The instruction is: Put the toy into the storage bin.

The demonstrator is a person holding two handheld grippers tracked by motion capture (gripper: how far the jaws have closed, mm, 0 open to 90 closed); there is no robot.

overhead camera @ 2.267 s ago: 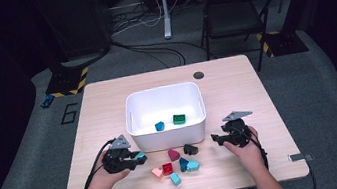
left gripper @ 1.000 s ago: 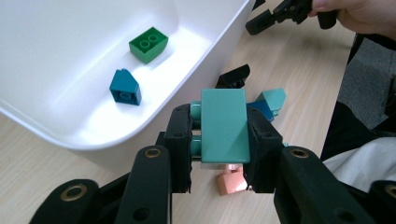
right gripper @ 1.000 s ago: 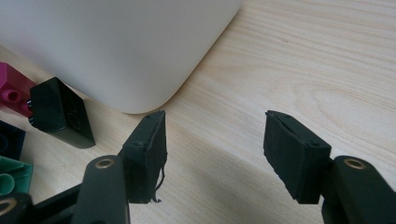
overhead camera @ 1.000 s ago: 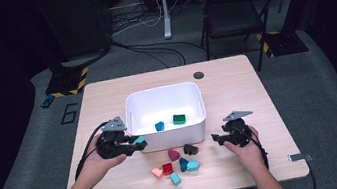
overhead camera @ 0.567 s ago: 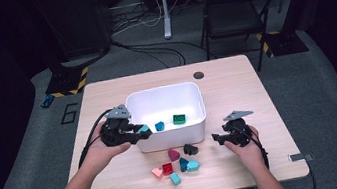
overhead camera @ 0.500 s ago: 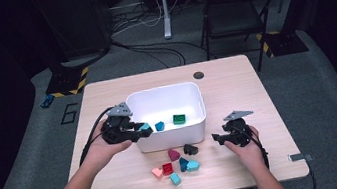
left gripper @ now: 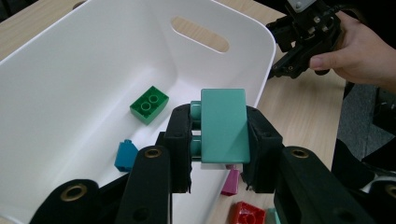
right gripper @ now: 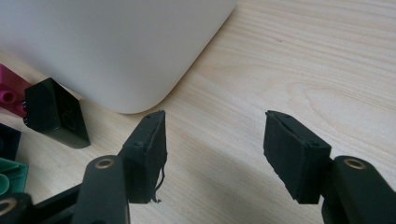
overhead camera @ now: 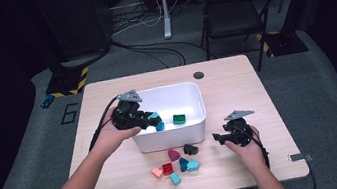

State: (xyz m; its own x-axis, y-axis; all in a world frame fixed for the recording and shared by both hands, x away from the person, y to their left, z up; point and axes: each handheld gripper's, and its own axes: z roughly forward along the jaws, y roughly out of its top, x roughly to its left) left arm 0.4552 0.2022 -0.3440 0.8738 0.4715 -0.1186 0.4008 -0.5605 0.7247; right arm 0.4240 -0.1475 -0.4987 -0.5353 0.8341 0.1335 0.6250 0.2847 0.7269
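Note:
My left gripper [overhead camera: 152,118] is shut on a teal brick [left gripper: 223,125] and holds it over the left side of the white bin [overhead camera: 196,125]. The same brick [overhead camera: 153,117] hangs just inside the bin's left rim in the high view. A green brick [left gripper: 149,104] and a blue brick [left gripper: 125,155] lie on the bin's floor [left gripper: 70,93]. My right gripper [overhead camera: 218,138] rests low on the table right of the bin, jaws open and nothing between them [right gripper: 212,154]. A black brick [right gripper: 56,119] lies by the bin's corner.
Several loose bricks lie in front of the bin: magenta [overhead camera: 173,154], black [overhead camera: 190,149], red [overhead camera: 167,168], pink [overhead camera: 157,172], dark blue [overhead camera: 183,163], teal [overhead camera: 193,165]. A dark round hole [overhead camera: 198,75] marks the table's far edge. A chair [overhead camera: 230,14] and cables stand beyond.
My left gripper has carried the teal brick up and to the right, from beside the loose pile to over the bin's left rim. The right gripper has stayed in place.

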